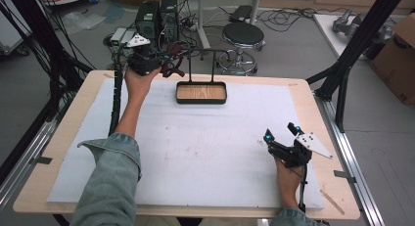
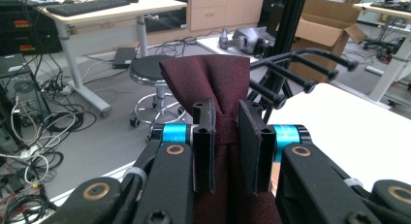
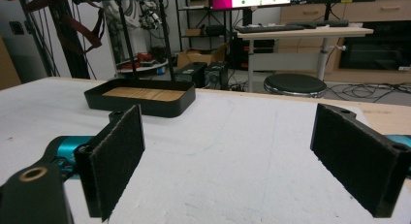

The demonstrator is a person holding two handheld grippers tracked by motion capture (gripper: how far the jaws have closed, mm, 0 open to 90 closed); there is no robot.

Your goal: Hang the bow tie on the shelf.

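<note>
A dark red necktie [image 2: 213,83] is pinched between the jaws of my left gripper [image 2: 225,132], held up at the far left of the table beside a black rack. In the high view the left gripper [image 1: 147,59] sits at the rack's left end with the necktie [image 1: 172,64] hanging from it. The rack's horizontal pegs [image 2: 310,64] lie just right of the tie. The rack stands in a black tray with a wooden floor [image 1: 201,92]. My right gripper [image 1: 281,133] rests open near the table's right front, nothing between its pads [image 3: 116,161].
White foam sheet [image 1: 205,147] covers the wooden table. A round black stool [image 1: 243,35] and computer towers [image 1: 156,18] stand on the floor beyond the far edge. A cardboard box [image 1: 399,59] sits at the right. Black frame posts [image 1: 352,55] rise at the table's right rear.
</note>
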